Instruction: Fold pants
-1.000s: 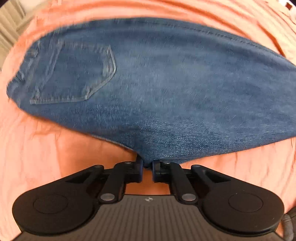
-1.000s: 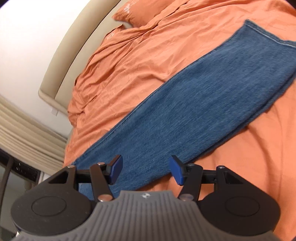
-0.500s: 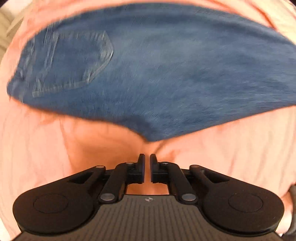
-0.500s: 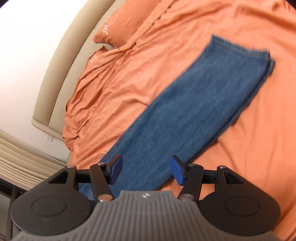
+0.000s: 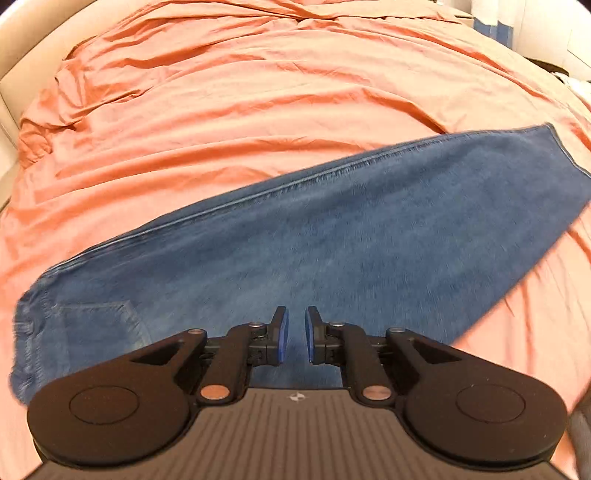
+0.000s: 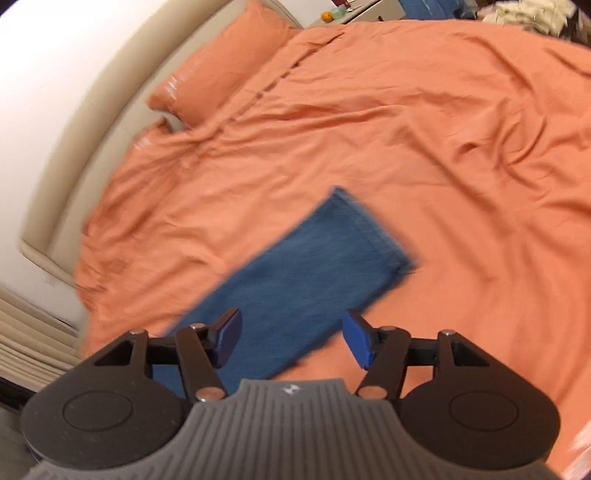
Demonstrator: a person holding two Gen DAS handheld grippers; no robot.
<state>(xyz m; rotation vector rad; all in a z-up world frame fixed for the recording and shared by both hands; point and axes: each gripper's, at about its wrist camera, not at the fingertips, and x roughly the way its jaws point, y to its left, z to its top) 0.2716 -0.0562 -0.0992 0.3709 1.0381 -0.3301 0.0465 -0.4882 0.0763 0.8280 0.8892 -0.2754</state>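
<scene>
Blue jeans (image 5: pixel 332 236) lie flat on the orange bed sheet (image 5: pixel 258 103), folded lengthwise with one leg on the other. The back pocket (image 5: pixel 99 325) and waistband are at the lower left of the left wrist view, the leg hems at the right. My left gripper (image 5: pixel 293 334) hovers above the seat area, its jaws a narrow gap apart and holding nothing. In the right wrist view the leg end of the jeans (image 6: pixel 317 266) points away from me. My right gripper (image 6: pixel 291 338) is open and empty, raised above the jeans.
An orange pillow (image 6: pixel 221 77) lies against the beige headboard (image 6: pixel 107 103) at the upper left. A nightstand with small items (image 6: pixel 340 11) stands behind the bed. A heap of clothes (image 6: pixel 528 14) lies at the far right. Wrinkled sheet surrounds the jeans.
My left gripper let go of the jeans' crotch edge, opened slightly and swung up over the jeans. My right gripper rose and pulled back, so the jeans look smaller.
</scene>
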